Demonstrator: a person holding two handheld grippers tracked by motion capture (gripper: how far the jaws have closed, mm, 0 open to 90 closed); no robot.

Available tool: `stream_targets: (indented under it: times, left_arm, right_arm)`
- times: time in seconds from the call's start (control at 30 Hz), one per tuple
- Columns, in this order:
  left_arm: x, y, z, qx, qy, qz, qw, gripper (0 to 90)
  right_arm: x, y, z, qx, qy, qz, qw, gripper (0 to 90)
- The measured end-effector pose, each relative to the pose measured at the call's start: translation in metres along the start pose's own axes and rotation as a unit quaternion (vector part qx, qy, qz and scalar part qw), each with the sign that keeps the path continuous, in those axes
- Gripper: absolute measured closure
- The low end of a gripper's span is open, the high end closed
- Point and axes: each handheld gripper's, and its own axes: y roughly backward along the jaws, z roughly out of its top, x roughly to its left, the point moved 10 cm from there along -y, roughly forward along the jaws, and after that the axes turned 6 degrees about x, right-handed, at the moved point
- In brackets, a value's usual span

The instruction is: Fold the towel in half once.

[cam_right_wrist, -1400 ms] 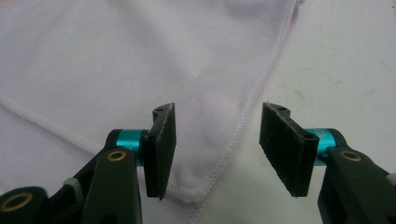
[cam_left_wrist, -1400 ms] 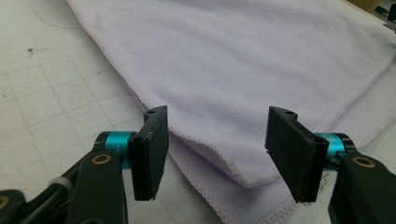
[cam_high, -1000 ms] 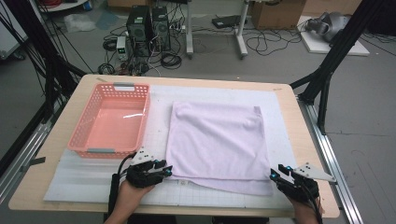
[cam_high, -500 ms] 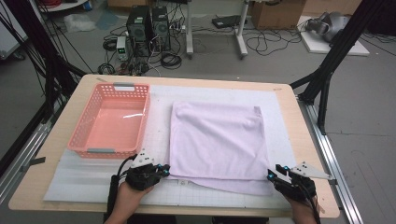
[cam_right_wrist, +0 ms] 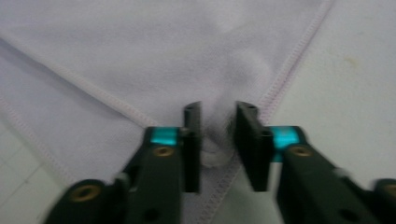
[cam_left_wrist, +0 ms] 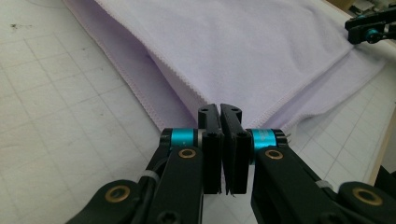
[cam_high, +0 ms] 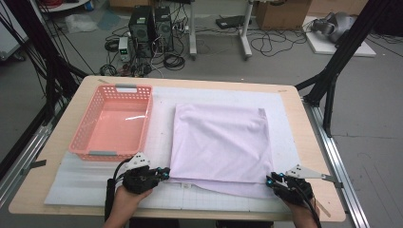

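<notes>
Looks like the grab step of a fold – both grippers are down at the near edge of the lilac towel point(cam_high: 221, 142), one on each front corner. The towel is already doubled over, lying flat on the white gridded mat point(cam_high: 76, 183) in the middle of the table point(cam_high: 57, 137), just right of the pink basket point(cam_high: 95, 128)

Left gripper point(cam_left_wrist: 220, 112): jaws pressed together, right at the near-left corner. Whether there's a bit of hem pinched in there I honestly can't tell – the fabric edge runs up to the tips but I see none between the pads. Right gripper point(cam_right_wrist: 218, 114): jaws have just been closing, and a bunched tuft of the near-right corner sits squeezed between them, so that one has cloth

Next move, I'd guess, is lifting both corners together and carrying them toward the far edge – it needs both grips solid and the hands rising evenly, or the layers slide apart

Towel itself: soft, slightly fuzzy, stitched hem, lower layer peeking out along the near edge, barely a wrinkle
</notes>
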Motion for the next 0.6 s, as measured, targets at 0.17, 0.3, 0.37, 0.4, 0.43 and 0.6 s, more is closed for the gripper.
stream_targets:
  times: [0.17,0.3,0.37,0.4,0.43,0.6]
  left_arm:
    - [-0.001,0.003,0.002,-0.007,0.004,-0.005,0.9999,86.8]
    - [-0.003,0.004,0.001,-0.006,0.004,-0.008,0.9999,86.8]
    - [-0.004,0.006,0.001,-0.009,0.006,-0.012,0.9999,86.9]
    - [-0.004,0.008,0.001,-0.010,0.007,-0.012,0.9999,87.0]
    - [-0.004,0.010,0.001,-0.012,0.007,-0.014,0.9998,87.0]
    - [-0.007,0.019,-0.004,-0.014,0.014,-0.019,0.9996,87.0]
  right_arm:
    - [0.002,0.006,0.002,0.003,0.020,-0.017,0.9997,85.6]
    - [0.002,0.011,0.001,0.004,0.013,-0.015,0.9998,86.2]
    - [0.004,0.015,0.000,0.009,0.011,-0.010,0.9999,86.5]
    - [0.006,0.018,0.001,0.006,0.007,-0.005,0.9999,86.5]
    - [0.008,0.022,0.001,0.003,0.003,0.000,1.0000,86.5]
    - [0.021,0.034,-0.008,0.011,0.008,0.015,0.9998,86.5]
